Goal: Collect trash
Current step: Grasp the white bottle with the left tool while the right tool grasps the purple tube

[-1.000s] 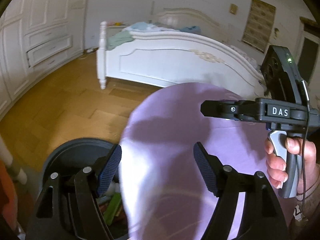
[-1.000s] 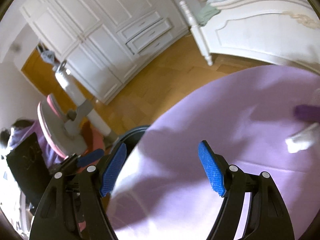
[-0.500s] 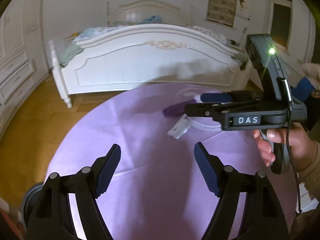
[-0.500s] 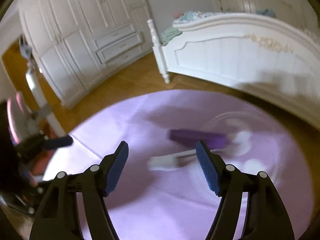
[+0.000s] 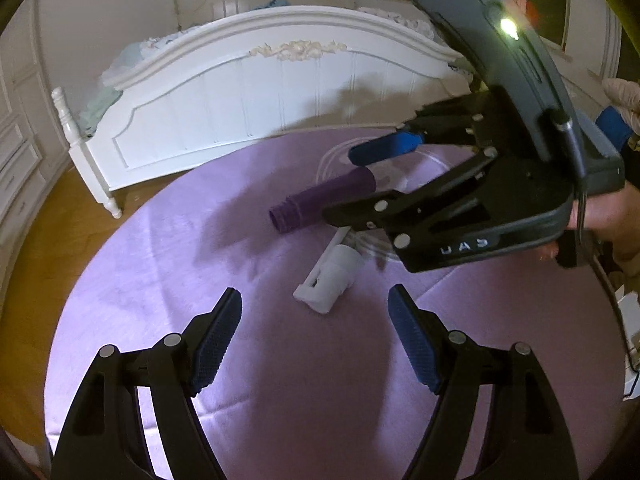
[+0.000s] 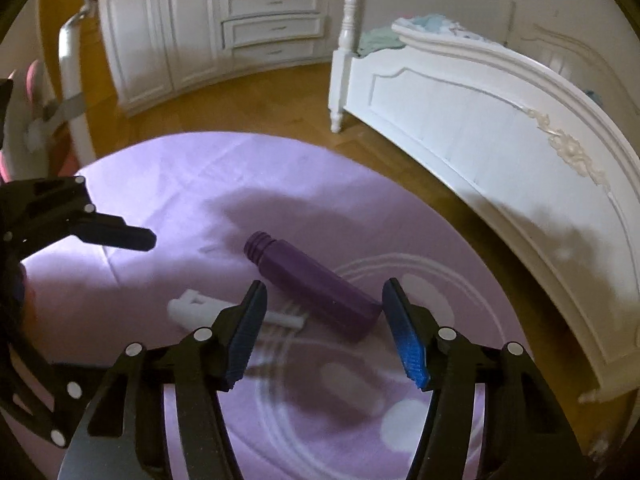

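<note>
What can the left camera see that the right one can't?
Only the left view shows the person's hand around the right gripper's handle, jaws closing over the purple bottle. Only the right view shows the white wardrobe with drawers. Both show the bottle, the white pump, the purple table and the bed.

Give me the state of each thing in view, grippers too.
Purple bottle: lying on its side, uncapped.
White pump cap: lying loose beside the bottle.
Left gripper: open, empty.
Right gripper: closing, bottle end between its jaws, not gripped.
Wardrobe drawers: closed.
</note>
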